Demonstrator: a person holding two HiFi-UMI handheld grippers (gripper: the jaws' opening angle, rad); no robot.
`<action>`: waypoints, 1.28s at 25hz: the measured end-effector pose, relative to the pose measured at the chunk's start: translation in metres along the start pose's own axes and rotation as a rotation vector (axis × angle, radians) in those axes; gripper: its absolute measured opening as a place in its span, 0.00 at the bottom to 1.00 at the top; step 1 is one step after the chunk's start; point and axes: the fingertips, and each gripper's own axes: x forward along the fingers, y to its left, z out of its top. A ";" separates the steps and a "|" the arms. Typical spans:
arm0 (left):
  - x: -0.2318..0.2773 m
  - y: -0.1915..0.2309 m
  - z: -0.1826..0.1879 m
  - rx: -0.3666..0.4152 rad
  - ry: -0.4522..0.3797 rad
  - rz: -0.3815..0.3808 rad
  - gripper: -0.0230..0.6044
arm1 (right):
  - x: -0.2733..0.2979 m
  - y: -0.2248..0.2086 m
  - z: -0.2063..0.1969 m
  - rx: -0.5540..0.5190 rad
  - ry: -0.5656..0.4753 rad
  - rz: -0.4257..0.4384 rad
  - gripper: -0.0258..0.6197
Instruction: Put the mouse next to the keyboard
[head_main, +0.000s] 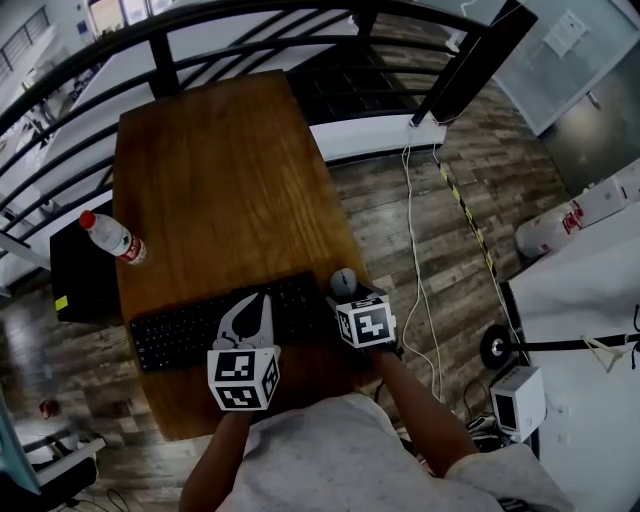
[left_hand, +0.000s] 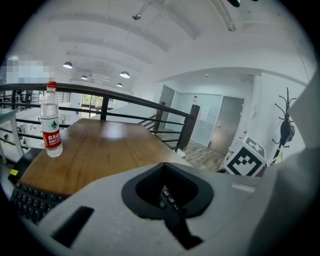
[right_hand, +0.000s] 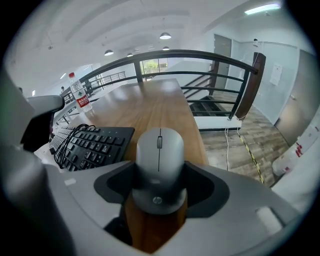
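Observation:
A grey mouse (head_main: 343, 281) lies on the wooden table (head_main: 220, 170), just off the right end of the black keyboard (head_main: 200, 325). My right gripper (head_main: 346, 296) is shut on the mouse (right_hand: 159, 165); its jaws hug both sides, and bare wood shows under the mouse's rear. The keyboard (right_hand: 92, 142) is to its left, with a coiled black cable (right_hand: 70, 142) lying on the keys. My left gripper (head_main: 262, 300) hovers over the keyboard's right half. It is shut and holds nothing. In the left gripper view, only keys show through the slit of the gripper (left_hand: 167, 197).
A water bottle with a red cap and label (head_main: 113, 238) stands near the table's left edge, beyond the keyboard. The table's right edge runs close beside the mouse. A black railing (head_main: 200, 30) borders the far end. A black box (head_main: 80, 275) sits on the floor at left.

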 end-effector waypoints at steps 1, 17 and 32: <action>0.000 0.000 0.000 0.000 0.001 -0.003 0.03 | 0.001 0.000 0.000 0.001 0.004 -0.002 0.51; 0.005 0.002 0.001 -0.006 0.007 -0.015 0.03 | 0.003 -0.003 0.000 0.004 0.007 -0.038 0.52; -0.004 -0.006 0.005 -0.001 -0.007 0.034 0.03 | -0.012 -0.005 0.012 0.032 -0.078 0.029 0.52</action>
